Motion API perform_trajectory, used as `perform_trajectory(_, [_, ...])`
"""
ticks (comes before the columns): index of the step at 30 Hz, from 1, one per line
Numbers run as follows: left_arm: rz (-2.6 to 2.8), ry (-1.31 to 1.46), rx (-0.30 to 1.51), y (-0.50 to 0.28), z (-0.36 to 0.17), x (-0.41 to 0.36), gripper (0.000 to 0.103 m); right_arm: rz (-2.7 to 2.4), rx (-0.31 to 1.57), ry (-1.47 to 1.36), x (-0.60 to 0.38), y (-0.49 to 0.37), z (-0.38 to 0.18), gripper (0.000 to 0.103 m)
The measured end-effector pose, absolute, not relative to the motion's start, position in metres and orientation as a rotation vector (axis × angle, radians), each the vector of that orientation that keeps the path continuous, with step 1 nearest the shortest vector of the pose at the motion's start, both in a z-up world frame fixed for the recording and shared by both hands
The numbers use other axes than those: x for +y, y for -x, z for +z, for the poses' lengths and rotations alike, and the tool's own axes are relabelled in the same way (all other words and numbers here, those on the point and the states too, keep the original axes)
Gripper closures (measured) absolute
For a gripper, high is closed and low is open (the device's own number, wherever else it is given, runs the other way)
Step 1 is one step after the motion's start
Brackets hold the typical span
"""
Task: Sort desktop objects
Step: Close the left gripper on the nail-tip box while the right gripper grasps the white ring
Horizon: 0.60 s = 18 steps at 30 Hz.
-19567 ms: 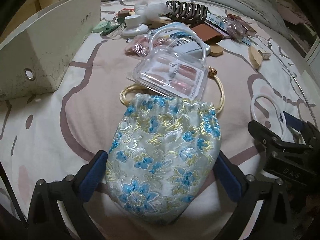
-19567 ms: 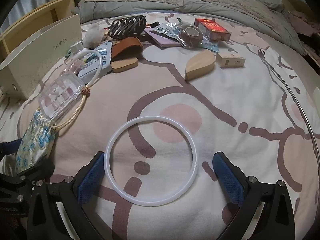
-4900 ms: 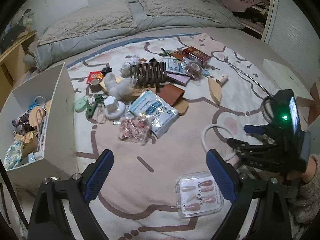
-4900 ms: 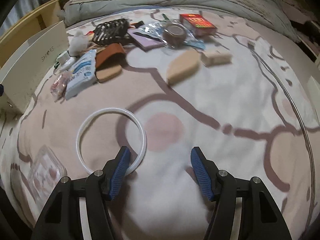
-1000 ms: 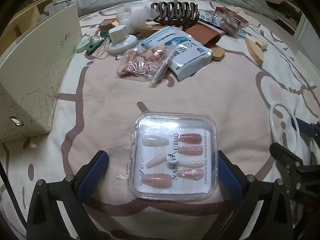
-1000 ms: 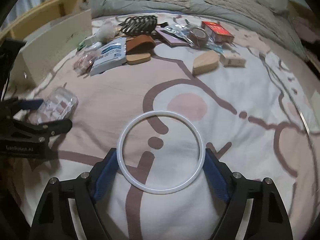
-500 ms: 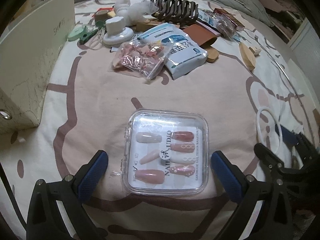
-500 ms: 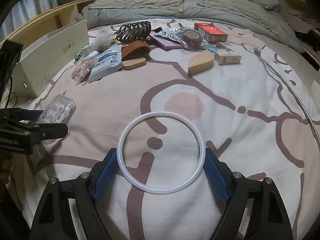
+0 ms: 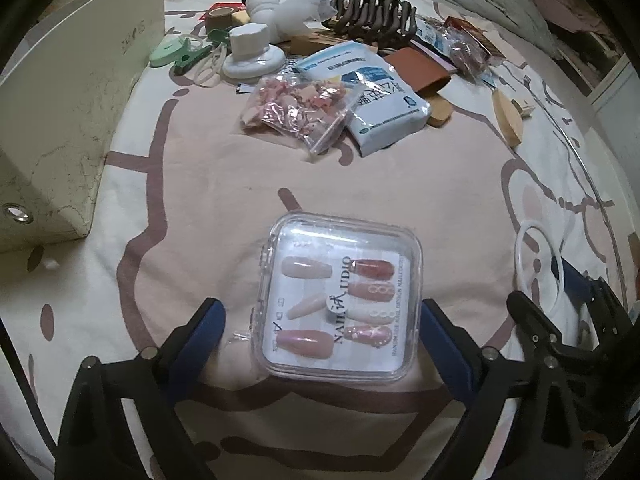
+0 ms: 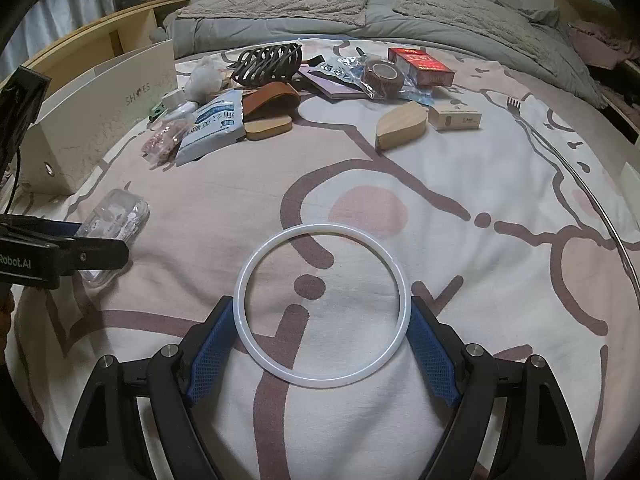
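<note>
A clear plastic box of false nails [image 9: 340,300] lies on the patterned bedspread, between the two blue pads of my left gripper [image 9: 324,332]. The right pad touches its right edge; the left pad stands a small gap off, so the gripper is open around it. The box also shows at the left of the right wrist view [image 10: 114,220]. A white ring [image 10: 324,306] lies flat between the pads of my right gripper [image 10: 322,344], both pads touching its rim. The ring and right gripper show at the right of the left wrist view [image 9: 538,268].
A cream storage box [image 9: 68,128] stands at the left. Beyond lie a bag of pink pieces [image 9: 300,108], a blue-white packet [image 9: 372,92], a brown claw clip [image 9: 372,12], a white bottle [image 9: 250,50], a wooden leaf shape [image 10: 402,124], a red box [image 10: 420,65] and tape [image 10: 382,74].
My left gripper has closed in on the nail box; its right pad now touches the box. My right gripper's pads have closed the last bit onto the ring's rim.
</note>
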State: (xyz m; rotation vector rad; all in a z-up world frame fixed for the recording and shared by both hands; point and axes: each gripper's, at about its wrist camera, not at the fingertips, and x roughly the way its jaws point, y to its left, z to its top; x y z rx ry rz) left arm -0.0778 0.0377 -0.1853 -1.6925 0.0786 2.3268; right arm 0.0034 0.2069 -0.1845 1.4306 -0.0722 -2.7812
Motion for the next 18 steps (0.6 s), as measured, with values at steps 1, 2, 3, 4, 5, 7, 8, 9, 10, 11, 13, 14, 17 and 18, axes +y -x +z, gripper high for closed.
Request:
perform_trajectory(1, [2.345,1.692,0.079,0.0777,-0.184,0.0361,0.016,-2.782,-0.071,-1.431,0.2066,-0.0035,-0.1847,0.019])
perform_trajectory(2, [2.36,1.687,0.077,0.0775,-0.1825,0.0345,0.023,-2.782,-0.069,-1.432,0.2064,-0.0033,-0.1846,0.019])
perform_trajectory(3, [2.368,1.684,0.068,0.0775,-0.1814,0.0325,0.025,-2.783,-0.065,-1.433,0.2062,-0.0031,-0.1847,0.019])
perform_trajectory(4, [2.367,1.685,0.056,0.0778,-0.1812,0.0295,0.025,-2.784,-0.061,-1.434,0.206,-0.0029,-0.1848,0.019])
perform_trajectory(5, [2.364,1.686,0.048,0.0786,-0.1814,0.0286,0.025,-2.786,-0.056,-1.434,0.2056,-0.0031,-0.1849,0.019])
perform_trajectory(7, [2.365,1.681,0.049,0.0795,-0.1813,0.0288,0.025,-2.787,-0.056,-1.434,0.206,-0.0028,-0.1848,0.019])
perform_trajectory(8, [2.365,1.68,0.052,0.0795,-0.1815,0.0293,0.025,-2.787,-0.057,-1.434,0.206,-0.0028,-0.1849,0.019])
perform_trajectory(9, [2.365,1.678,0.054,0.0799,-0.1813,0.0299,0.025,-2.788,-0.055,-1.434,0.206,-0.0027,-0.1849,0.019])
perform_trajectory(10, [2.364,1.679,0.053,0.081,-0.1812,0.0317,0.025,-2.789,-0.056,-1.434,0.2059,-0.0028,-0.1847,0.019])
perform_trajectory(11, [2.363,1.68,0.048,0.0813,-0.1812,0.0312,0.025,-2.791,-0.057,-1.435,0.2058,-0.0029,-0.1846,0.019])
perform_trajectory(13, [2.361,1.682,0.036,0.0822,-0.1815,0.0302,0.025,-2.793,-0.063,-1.441,0.2057,-0.0026,-0.184,0.019])
perform_trajectory(14, [2.361,1.683,0.031,0.0828,-0.1813,0.0307,0.025,-2.793,-0.073,-1.446,0.206,-0.002,-0.1832,0.019])
perform_trajectory(17, [2.36,1.682,0.022,0.0828,-0.1806,0.0297,0.025,-2.797,-0.107,-1.461,0.2071,0.0,-0.1804,0.02])
perform_trajectory(18, [2.359,1.682,0.021,0.0826,-0.1805,0.0299,0.025,-2.801,-0.13,-1.466,0.2077,0.0007,-0.1792,0.02])
